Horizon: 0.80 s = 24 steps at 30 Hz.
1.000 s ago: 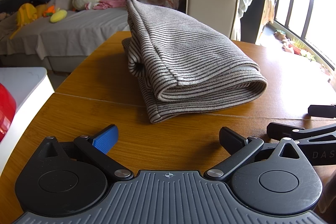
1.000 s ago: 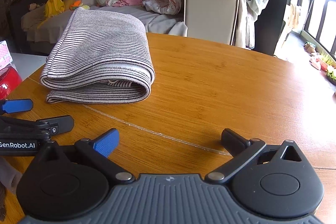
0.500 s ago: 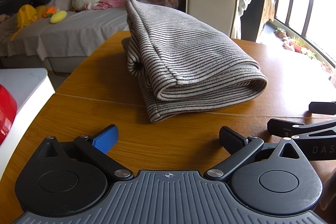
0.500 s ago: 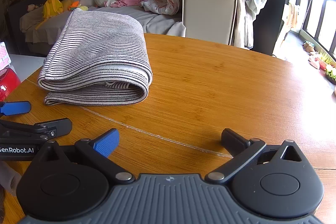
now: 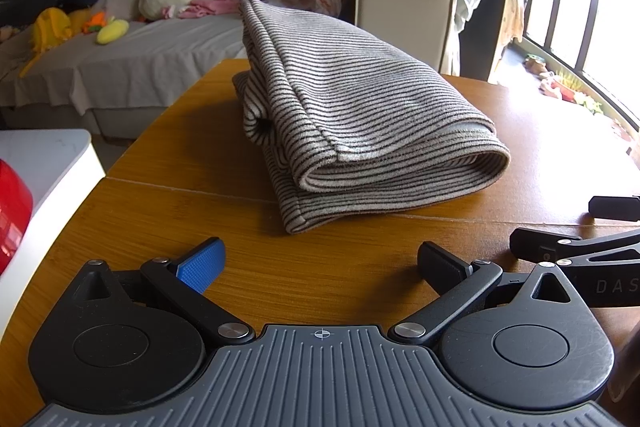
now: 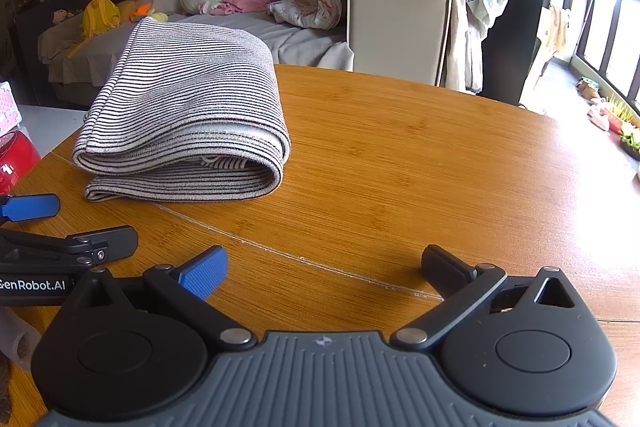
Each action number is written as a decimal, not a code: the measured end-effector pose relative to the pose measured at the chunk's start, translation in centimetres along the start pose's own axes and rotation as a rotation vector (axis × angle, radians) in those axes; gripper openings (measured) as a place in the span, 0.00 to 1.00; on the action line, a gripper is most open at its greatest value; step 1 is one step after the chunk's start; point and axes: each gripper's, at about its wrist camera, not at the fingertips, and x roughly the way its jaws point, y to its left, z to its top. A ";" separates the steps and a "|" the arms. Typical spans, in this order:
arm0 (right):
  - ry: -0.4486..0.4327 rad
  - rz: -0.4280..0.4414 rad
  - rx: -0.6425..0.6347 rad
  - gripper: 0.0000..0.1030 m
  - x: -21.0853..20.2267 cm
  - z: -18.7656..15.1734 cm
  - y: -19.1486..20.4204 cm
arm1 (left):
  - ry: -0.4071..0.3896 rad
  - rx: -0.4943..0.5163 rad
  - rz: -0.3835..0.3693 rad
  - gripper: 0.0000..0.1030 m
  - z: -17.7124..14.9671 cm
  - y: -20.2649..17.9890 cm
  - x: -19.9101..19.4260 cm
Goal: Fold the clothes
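Observation:
A grey-and-black striped garment lies folded in a thick stack on the wooden table; it also shows in the right wrist view. My left gripper is open and empty, low over the table, a short way in front of the garment. My right gripper is open and empty, to the right of the garment and short of it. Each gripper appears at the edge of the other's view: the right gripper, the left gripper.
The round table's edge curves at the left and far side. A white surface with a red object stands left of the table. A sofa with plush toys and a clothes-piled armchair stand behind.
Both grippers have drawn back slightly from the garment and stay open. The folded garment has not moved.

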 end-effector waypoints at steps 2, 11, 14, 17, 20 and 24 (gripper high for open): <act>-0.001 0.002 0.002 1.00 0.0 0.0 0.0 | 0.001 0.001 0.002 1.00 0.0 -0.1 0.0; 0.001 -0.002 -0.002 1.00 0.0 0.0 -0.1 | 0.000 -0.001 0.004 1.00 0.0 -0.1 -0.1; 0.001 -0.002 -0.002 1.00 0.0 0.0 -0.1 | 0.000 -0.001 0.004 1.00 0.0 -0.1 -0.1; 0.001 -0.001 -0.002 1.00 0.0 0.0 -0.1 | -0.001 -0.004 0.002 1.00 0.0 -0.1 -0.1; 0.000 -0.001 -0.002 1.00 0.0 0.0 -0.1 | -0.002 -0.005 0.001 1.00 -0.1 -0.1 -0.2; 0.000 -0.001 -0.001 1.00 0.0 0.0 -0.2 | -0.001 -0.004 0.002 1.00 -0.1 -0.1 -0.2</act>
